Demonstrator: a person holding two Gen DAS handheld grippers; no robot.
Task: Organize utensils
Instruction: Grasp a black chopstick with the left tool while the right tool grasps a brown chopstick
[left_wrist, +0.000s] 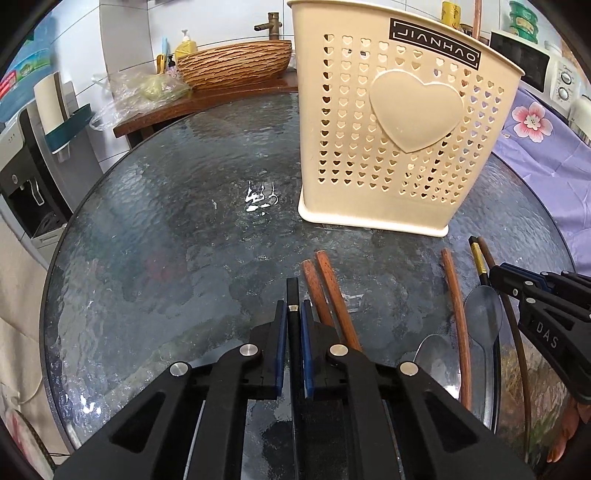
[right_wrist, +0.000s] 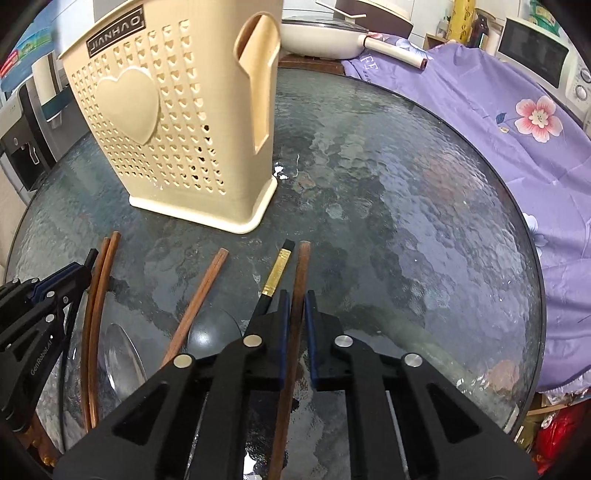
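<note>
From the left wrist view, the left gripper (left_wrist: 294, 312) was clenched on a black chopstick (left_wrist: 293, 295), its tip poking out beyond the blue pads. Open glass lay to the left and far side, reaching the round table (left_wrist: 155, 229) rim. A cream utensil holder (left_wrist: 391, 122) stood upright at far right; its contents could not be seen. Two brown chopsticks (left_wrist: 328, 295) lay just right of the gripper, spoons (left_wrist: 480, 321) beyond them. From the right wrist view, the right gripper (right_wrist: 294, 308) grasped a brown chopstick (right_wrist: 301, 269), a gold-banded black chopstick (right_wrist: 275, 275) lying just to its left. Bare glass stretched right toward a purple floral cloth (right_wrist: 517, 122); a microwave (right_wrist: 539, 59) sat far right.
</note>
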